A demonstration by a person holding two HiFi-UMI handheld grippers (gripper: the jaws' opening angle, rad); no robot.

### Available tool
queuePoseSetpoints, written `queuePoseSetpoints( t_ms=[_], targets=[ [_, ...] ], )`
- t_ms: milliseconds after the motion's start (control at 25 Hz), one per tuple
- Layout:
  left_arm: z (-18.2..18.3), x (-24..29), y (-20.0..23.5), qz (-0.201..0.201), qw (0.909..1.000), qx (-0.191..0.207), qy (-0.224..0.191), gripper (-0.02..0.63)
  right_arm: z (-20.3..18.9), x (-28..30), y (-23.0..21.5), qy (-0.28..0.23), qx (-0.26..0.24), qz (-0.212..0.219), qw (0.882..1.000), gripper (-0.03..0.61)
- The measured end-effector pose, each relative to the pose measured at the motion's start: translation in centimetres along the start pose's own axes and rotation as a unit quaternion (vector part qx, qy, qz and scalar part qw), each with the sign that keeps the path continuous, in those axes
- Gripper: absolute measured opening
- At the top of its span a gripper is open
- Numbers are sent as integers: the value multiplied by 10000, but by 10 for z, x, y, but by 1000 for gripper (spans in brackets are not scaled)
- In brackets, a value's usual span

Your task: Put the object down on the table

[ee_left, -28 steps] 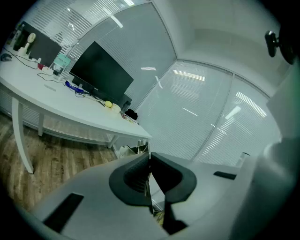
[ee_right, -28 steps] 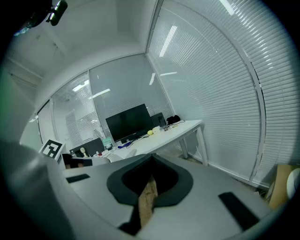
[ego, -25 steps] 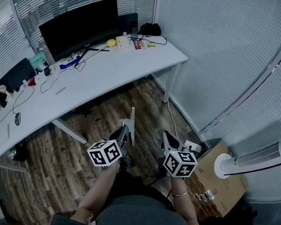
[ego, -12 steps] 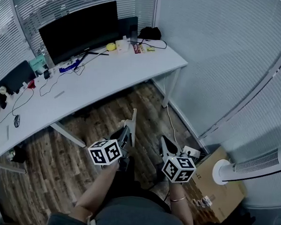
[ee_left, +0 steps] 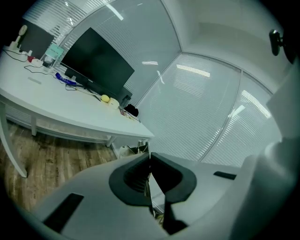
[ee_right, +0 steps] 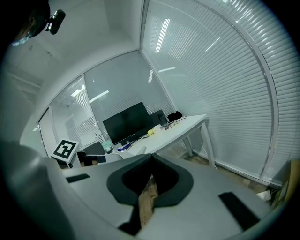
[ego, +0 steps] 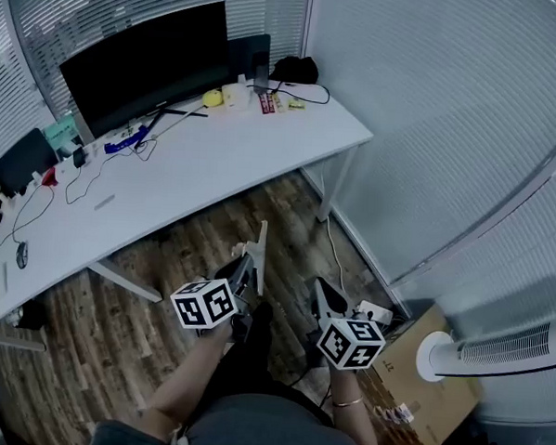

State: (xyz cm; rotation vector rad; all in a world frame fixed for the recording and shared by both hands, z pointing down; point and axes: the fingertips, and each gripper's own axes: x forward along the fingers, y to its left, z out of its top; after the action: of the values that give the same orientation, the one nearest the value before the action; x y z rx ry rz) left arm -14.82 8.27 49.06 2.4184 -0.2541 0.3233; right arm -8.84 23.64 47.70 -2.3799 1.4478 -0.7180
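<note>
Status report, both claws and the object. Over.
Left claw shut, empty. Right claw shut, empty. No object held. White table ahead, claws short of it.

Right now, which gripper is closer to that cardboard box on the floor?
The right. The right gripper is just beside the cardboard box, on its left in the head view; the left gripper is farther over, on the right gripper's far side.

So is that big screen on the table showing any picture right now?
No, in the head view the monitor at the back of the white table is plain black all over.
</note>
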Motion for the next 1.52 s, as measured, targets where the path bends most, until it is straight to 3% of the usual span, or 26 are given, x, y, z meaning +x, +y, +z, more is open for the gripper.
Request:
queuePoseSetpoints(
  t_ms=[840,1200,1520],
  targets=[
    [125,173,72,-122,9999,-61,79,29,101,198,-40,-9,70,-28,10000,6],
    [150,207,99,26,9997,-254,60,29,117,246,-48,154,150,35,9998,6],
    [172,235,122,293,9980,-534,-196,29,132,299,-55,401,61,405,9984,6]
  ],
)
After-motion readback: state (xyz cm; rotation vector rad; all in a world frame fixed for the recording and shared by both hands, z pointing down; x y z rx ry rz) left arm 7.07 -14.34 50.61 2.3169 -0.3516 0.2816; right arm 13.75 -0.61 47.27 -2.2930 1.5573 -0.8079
